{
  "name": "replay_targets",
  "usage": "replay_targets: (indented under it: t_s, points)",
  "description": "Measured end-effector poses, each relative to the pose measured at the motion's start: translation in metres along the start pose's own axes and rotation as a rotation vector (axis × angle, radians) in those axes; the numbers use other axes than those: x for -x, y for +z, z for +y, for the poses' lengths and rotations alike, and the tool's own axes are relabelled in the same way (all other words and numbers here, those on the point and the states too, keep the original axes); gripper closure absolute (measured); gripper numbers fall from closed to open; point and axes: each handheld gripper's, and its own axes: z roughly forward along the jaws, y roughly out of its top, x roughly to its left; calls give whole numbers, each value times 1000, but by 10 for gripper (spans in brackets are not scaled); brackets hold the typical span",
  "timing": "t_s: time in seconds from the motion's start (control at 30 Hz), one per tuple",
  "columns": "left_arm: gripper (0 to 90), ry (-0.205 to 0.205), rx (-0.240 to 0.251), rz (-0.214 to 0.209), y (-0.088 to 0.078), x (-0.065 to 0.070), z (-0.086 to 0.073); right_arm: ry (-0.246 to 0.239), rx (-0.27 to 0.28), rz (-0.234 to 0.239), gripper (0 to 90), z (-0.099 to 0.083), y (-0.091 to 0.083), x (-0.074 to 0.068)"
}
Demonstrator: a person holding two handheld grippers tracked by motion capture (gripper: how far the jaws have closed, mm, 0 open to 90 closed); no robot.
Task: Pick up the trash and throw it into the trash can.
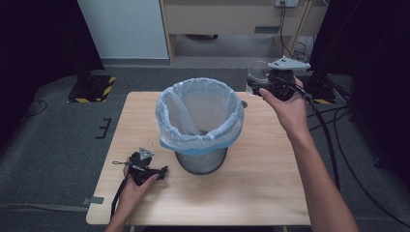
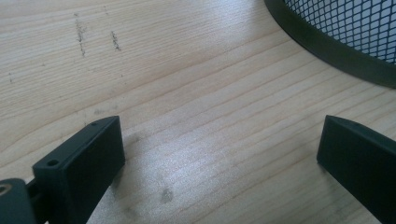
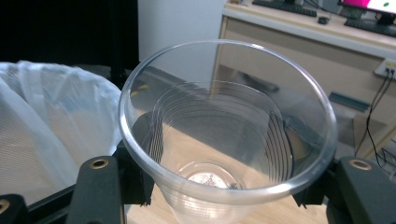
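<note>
A clear plastic cup (image 3: 229, 135) sits upright between the jaws of my right gripper (image 3: 224, 186), which is shut on it. In the high view the right gripper (image 1: 263, 82) holds the cup (image 1: 255, 75) in the air past the table's far right corner, to the right of the bin. The black mesh bin (image 1: 200, 162), lined with a pale blue bag (image 1: 199, 113), stands mid-table. My left gripper (image 1: 162, 171) rests low on the wood at the front left, jaws wide apart and pointing at the bin's base (image 2: 327, 42); its fingers (image 2: 88, 158) hold nothing.
The wooden table (image 1: 251, 188) has bare room in front of and beside the bin. Beyond it lie grey floor, a stand base with yellow-black tape (image 1: 92, 89), a wooden desk (image 1: 232, 19) and cables (image 1: 338, 125) at the right.
</note>
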Motion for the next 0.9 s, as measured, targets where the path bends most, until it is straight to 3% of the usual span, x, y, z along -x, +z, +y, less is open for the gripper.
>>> replay_targets:
  t_s: [0.33, 0.9]
  points:
    - [0, 0, 0, 0, 0, 0, 0, -3, 26, 54, 369, 9, -4, -10]
    - [0, -1, 1, 0, 0, 0, 0, -2, 37, 86, 370, 22, -2, -22]
